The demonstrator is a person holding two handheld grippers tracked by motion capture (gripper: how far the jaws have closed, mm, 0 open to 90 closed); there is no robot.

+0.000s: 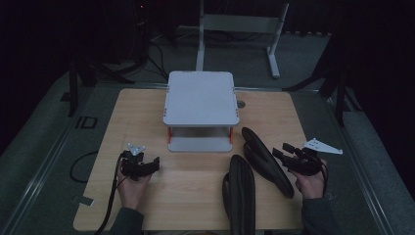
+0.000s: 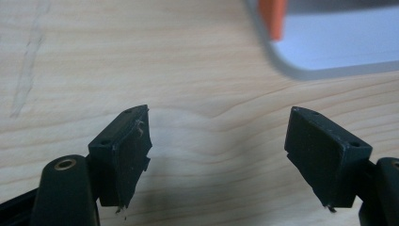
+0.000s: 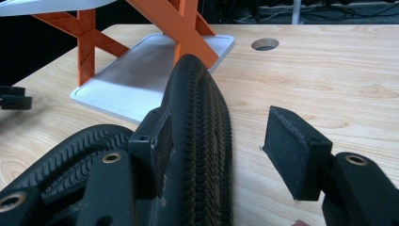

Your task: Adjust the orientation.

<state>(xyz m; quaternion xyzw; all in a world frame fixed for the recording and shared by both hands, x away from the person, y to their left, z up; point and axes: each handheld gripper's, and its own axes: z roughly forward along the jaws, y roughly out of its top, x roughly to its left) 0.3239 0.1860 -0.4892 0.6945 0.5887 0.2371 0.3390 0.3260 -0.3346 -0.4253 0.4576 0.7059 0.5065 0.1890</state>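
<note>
Two black shoes lie treaded soles up at the front right of the wooden table [image 1: 147,117]. One shoe [image 1: 266,161] slants towards the stand, and the other shoe [image 1: 241,191] lies by the front edge. My right gripper [image 1: 280,152] is open around the slanted shoe [image 3: 202,117]: its left jaw rests against the sole and its right jaw stands apart from it. The second shoe [image 3: 84,146] lies beyond the left jaw. My left gripper [image 1: 155,164] is open over bare wood at the front left, and nothing lies between the fingers of the left gripper [image 2: 217,113].
A grey two-tier stand [image 1: 200,98] with orange legs [image 3: 188,28] stands mid-table, and its base plate [image 2: 339,52] lies just ahead of the left gripper. A round hole [image 1: 241,104] is cut in the tabletop right of the stand. Dark floor, cables and a metal frame [image 1: 240,24] lie beyond.
</note>
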